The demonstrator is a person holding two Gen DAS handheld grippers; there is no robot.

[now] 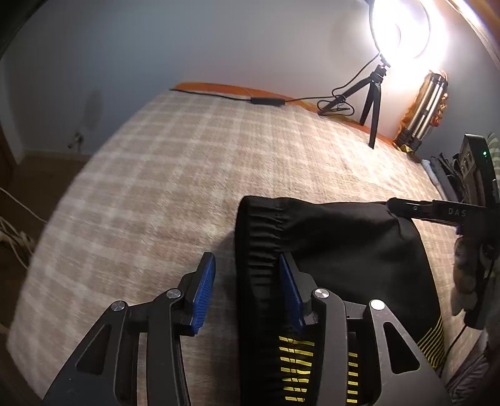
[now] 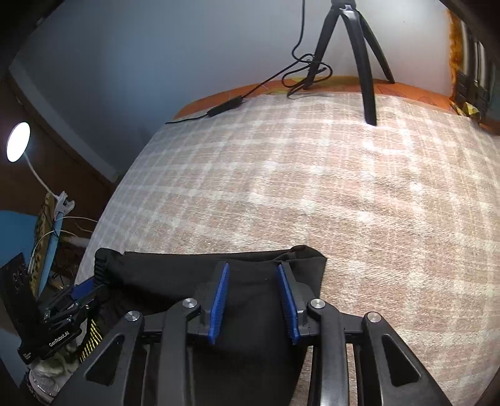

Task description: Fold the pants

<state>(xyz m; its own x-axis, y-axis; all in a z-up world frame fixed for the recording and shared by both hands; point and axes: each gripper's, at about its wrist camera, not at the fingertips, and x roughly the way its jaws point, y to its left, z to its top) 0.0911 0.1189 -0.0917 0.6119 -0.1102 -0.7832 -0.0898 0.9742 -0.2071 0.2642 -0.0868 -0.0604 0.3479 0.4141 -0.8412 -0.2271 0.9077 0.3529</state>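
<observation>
Black pants (image 1: pixel 337 250) with yellow stripe markings lie folded on the plaid bed cover (image 1: pixel 175 175). In the left wrist view my left gripper (image 1: pixel 247 274) is open, its jaws straddling the elastic waistband edge at the pants' left side. My right gripper shows at the far right (image 1: pixel 406 207), at the pants' far corner. In the right wrist view the right gripper (image 2: pixel 253 284) is open just above the black fabric (image 2: pixel 250 359), near its top edge. The left gripper (image 2: pixel 78 290) shows at the lower left by the waistband.
A black tripod (image 1: pixel 372 96) with a bright ring light (image 1: pixel 400 28) stands at the bed's far edge, its cable (image 1: pixel 265 100) along the orange border. A folded metal tripod (image 1: pixel 422 109) leans at the right. A lamp (image 2: pixel 18 142) and cables are off the bed's left side.
</observation>
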